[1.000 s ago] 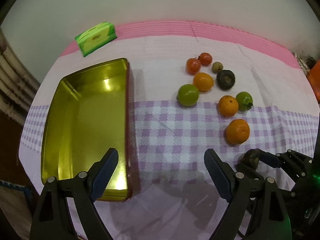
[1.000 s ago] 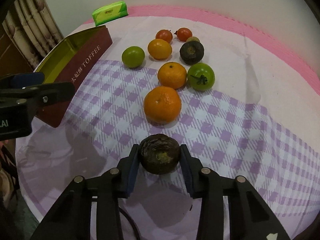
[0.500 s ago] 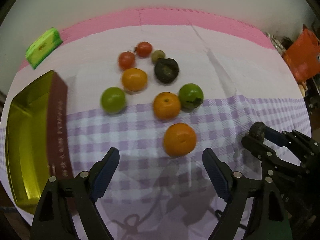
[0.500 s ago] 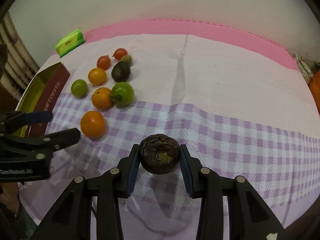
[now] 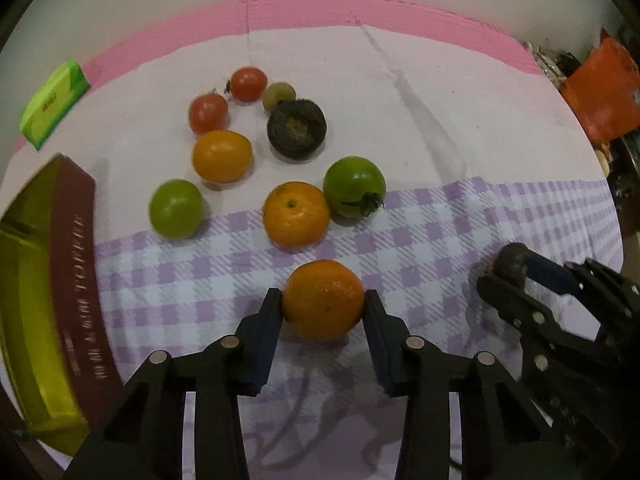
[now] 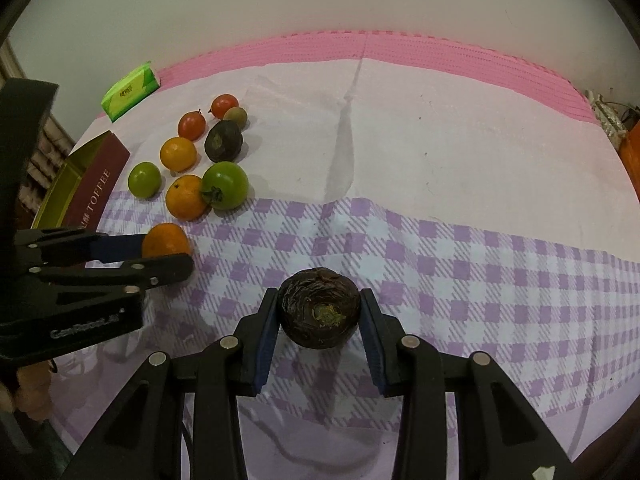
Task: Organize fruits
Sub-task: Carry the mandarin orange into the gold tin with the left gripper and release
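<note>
My left gripper is shut on the nearest orange, which rests on the checked cloth. My right gripper is shut on a dark wrinkled passion fruit and also shows at the right of the left wrist view. Beyond lie a second orange, a green tomato with a stem, a green fruit, a yellow-orange fruit, another dark fruit, two red tomatoes and a small olive fruit. The gold toffee tin stands open at the left.
A green tissue pack lies at the far left by the pink mat edge. An orange bag sits off the table at the far right. A wall rises behind the table.
My left gripper swung right from the tin to the fruits, moved forward and shut on the nearest orange. My right gripper moved right, holding the passion fruit.
</note>
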### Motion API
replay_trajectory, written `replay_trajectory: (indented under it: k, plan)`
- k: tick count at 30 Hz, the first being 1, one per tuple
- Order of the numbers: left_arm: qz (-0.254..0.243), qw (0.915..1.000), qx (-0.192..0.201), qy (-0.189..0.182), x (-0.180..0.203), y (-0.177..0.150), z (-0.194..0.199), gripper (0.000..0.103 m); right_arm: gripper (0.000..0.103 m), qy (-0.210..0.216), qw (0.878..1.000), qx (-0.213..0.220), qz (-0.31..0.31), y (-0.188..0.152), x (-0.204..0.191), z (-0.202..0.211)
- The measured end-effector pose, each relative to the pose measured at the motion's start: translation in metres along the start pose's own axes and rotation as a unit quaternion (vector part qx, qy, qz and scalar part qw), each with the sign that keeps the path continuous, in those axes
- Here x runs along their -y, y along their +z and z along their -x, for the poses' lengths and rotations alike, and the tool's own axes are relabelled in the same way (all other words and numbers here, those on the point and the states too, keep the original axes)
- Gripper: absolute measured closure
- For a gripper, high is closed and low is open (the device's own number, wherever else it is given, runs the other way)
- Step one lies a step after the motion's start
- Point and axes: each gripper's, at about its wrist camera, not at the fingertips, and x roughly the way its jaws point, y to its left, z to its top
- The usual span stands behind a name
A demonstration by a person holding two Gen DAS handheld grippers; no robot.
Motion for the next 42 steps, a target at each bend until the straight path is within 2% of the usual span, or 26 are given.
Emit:
replay_trajectory:
  k: [2,4,9,14,17,21,25,33,42]
  plan:
    - [0.002,0.9998,0.017,-0.010,-0.007,-0.002,0.020,0.061,0.067,-0.001,1.000,-0.001,0.001,-0.001,0.000,-0.001]
    - [0.007,0.9992,0.040,-0.005,-0.022,-0.002,0.045,0.061,0.067,-0.002,1.000,-0.002,0.000,-0.002,0.000,-0.002]
    - [0.045,0.9931,0.087,0.064,-0.084,-0.004,0.085,0.061,0.067,-0.006,1.000,-0.001,0.005,-0.001,-0.003,-0.003]
    - [0.126,0.9820,0.074,0.120,-0.166,-0.023,0.092,0.061,0.067,-0.013,1.000,0.002,0.009,-0.001,-0.005,-0.004]
    - [0.161,0.9776,0.053,0.125,-0.204,-0.037,0.089,0.061,0.067,-0.017,1.000,0.004,0.012,0.000,-0.007,-0.003]
    - [0.174,0.9746,0.034,0.136,-0.224,-0.056,0.075,0.061,0.067,-0.021,1.000,0.005,0.016,0.002,-0.010,-0.002]
    - [0.187,0.9736,0.011,0.131,-0.235,-0.067,0.060,0.061,0.067,-0.023,1.000,0.007,0.020,0.005,-0.015,0.000]
    - [0.195,0.9714,-0.012,0.136,-0.247,-0.078,0.044,0.061,0.067,-0.022,0.999,0.011,0.042,0.015,-0.034,0.006]
    - [0.205,0.9695,-0.019,0.133,-0.253,-0.082,0.039,0.060,0.067,0.008,0.995,0.017,0.095,0.039,-0.086,0.012]
